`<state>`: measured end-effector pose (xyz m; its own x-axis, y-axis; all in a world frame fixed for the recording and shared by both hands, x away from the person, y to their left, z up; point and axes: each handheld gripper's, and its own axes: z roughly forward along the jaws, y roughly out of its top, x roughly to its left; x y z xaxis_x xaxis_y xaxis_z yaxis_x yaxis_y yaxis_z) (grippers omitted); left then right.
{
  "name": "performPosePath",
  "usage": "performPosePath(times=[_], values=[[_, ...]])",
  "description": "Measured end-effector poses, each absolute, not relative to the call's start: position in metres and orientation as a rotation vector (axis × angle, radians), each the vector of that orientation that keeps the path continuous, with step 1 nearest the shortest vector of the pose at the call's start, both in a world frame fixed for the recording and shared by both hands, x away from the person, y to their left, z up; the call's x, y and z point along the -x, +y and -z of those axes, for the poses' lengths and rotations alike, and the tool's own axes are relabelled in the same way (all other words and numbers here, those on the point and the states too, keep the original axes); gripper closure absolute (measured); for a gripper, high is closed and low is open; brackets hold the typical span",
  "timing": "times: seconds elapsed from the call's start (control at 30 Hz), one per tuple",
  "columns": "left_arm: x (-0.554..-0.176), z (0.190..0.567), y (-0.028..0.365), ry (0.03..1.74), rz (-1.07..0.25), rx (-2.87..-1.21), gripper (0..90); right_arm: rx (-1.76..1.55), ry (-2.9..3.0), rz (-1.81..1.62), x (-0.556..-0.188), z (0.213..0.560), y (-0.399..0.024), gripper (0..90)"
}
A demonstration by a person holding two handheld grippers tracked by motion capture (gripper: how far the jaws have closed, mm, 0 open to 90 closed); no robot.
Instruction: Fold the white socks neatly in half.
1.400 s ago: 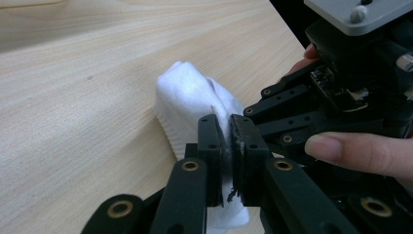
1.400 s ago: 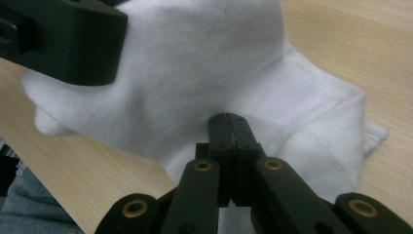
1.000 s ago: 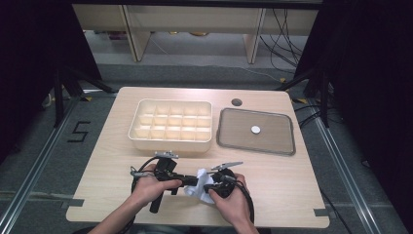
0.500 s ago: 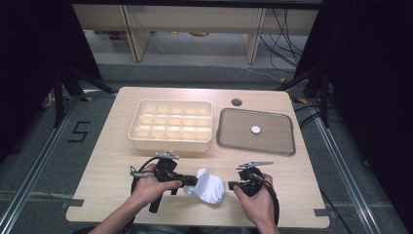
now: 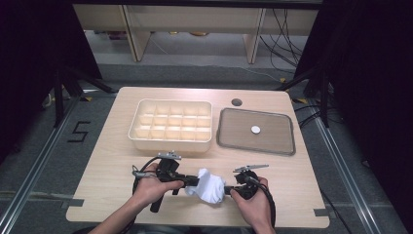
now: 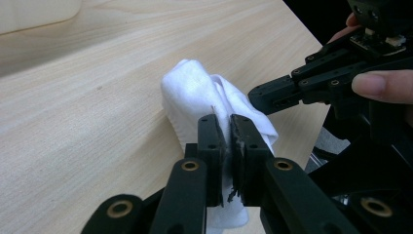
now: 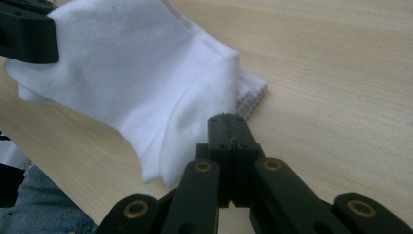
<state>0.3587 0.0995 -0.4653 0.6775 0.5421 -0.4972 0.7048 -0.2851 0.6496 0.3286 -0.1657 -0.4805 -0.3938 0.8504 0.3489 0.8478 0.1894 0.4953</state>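
Since a second ago my right gripper has drawn away from the left gripper and the white cloth now hangs stretched between them. My left jaws are clamped on a fold of the cloth, while my right jaws are pressed fully together at the cloth's edge; I cannot tell if they pinch it. Ahead of both tools, well apart, sit the compartment tray and the flat grey tray, leaving bare table around the cloth.
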Motion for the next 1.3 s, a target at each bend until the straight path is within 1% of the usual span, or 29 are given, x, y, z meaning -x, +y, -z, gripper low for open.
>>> performPosePath(times=[0.17,0.23,0.33,0.4,0.43,0.5,0.57,0.8,0.83,0.87,0.9,1.3], values=[[-0.359,0.465,0.098,0.964,0.22,-1.971,83.1,-1.645,2.465,-0.951,-0.333,0.482,-0.165,90.0],[-0.359,0.464,0.098,0.959,0.225,-1.972,83.1,-1.696,2.459,-0.966,-0.334,0.482,-0.163,90.0],[-0.359,0.464,0.097,0.948,0.23,-1.978,83.1,-1.663,2.456,-0.941,-0.335,0.485,-0.162,90.0],[-0.358,0.463,0.096,0.958,0.218,-1.972,83.1,-1.703,2.455,-0.958,-0.334,0.484,-0.161,90.0],[-0.359,0.463,0.096,0.955,0.221,-1.977,83.1,-1.659,2.466,-0.949,-0.335,0.485,-0.163,90.0],[-0.358,0.465,0.095,0.957,0.223,-1.976,83.1,-1.719,2.455,-0.96,-0.335,0.484,-0.162,89.9],[-0.358,0.466,0.095,0.955,0.231,-1.977,83.1,-1.657,2.465,-0.957,-0.336,0.486,-0.162,89.9],[-0.358,0.466,0.093,0.948,0.229,-1.983,83.1,-1.684,2.473,-0.95,-0.335,0.484,-0.16,90.0],[-0.358,0.466,0.093,0.939,0.24,-1.982,83.1,-1.62,2.477,-0.939,-0.336,0.487,-0.161,90.0],[-0.358,0.466,0.093,0.95,0.227,-1.984,83.1,-1.676,2.47,-0.952,-0.336,0.486,-0.159,90.0],[-0.358,0.467,0.093,0.939,0.246,-1.982,83.1,-1.646,2.466,-0.931,-0.336,0.488,-0.158,90.0],[-0.357,0.464,0.089,0.925,0.233,-1.99,83.1,-1.638,2.461,-0.92,-0.335,0.487,-0.154,90.0]])
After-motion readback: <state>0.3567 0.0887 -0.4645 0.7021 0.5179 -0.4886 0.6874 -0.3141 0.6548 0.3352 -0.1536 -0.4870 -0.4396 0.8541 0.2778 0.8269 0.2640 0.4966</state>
